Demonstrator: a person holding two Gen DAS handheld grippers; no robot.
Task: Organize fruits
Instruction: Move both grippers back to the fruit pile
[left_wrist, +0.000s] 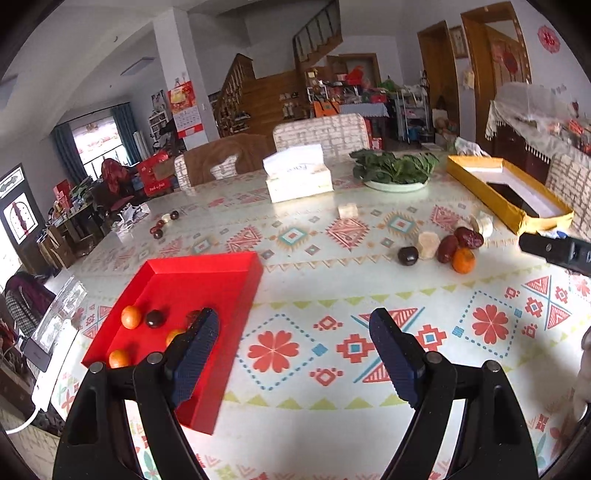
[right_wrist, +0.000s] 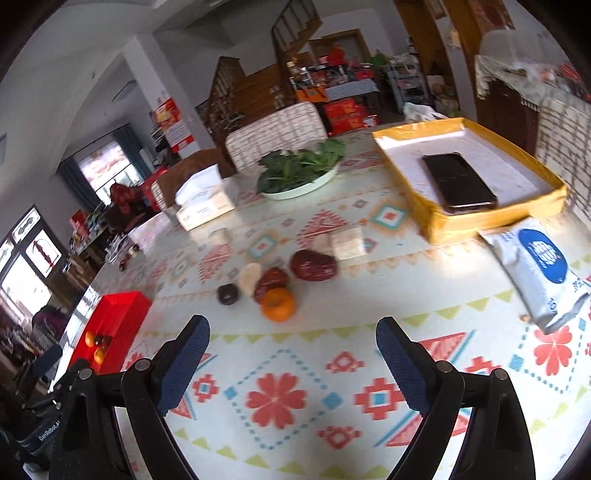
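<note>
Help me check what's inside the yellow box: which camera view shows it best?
The right wrist view: the yellow box sits near and wide open, with a black phone lying flat inside. In the left wrist view the box is farther off at the edge, its wall partly hiding the phone.

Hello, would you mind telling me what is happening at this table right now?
A person with tongs in each hand is sorting fruit into a red tray. Several small oranges and dark fruits already lie in it. Both the left tongs and the right tongs are open and empty. A cluster remains loose on the table: an orange, red dates, a dark fruit and pale pieces. The right tongs point towards that cluster.
</note>
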